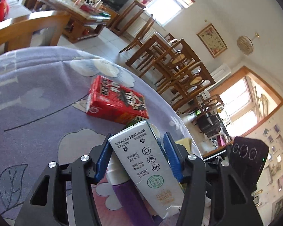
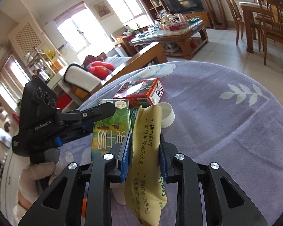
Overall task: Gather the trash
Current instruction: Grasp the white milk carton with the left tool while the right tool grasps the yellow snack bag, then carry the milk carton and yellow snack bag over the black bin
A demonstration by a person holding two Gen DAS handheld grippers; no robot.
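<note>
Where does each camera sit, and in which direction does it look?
Left wrist: on the left gripper, facing down along its fingers at the white milk carton between them.
Right wrist: on the right gripper, facing the yellow pouch; a gloved hand shows.
Shared: red box, purple tablecloth.

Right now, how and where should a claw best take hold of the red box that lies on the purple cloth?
Grip the red box across its two long narrow sides, coming from above. It lies flat on the cloth with its broad printed face up, so the thin sides probably offer the surest hold. The white cap sits close beside it.
</note>
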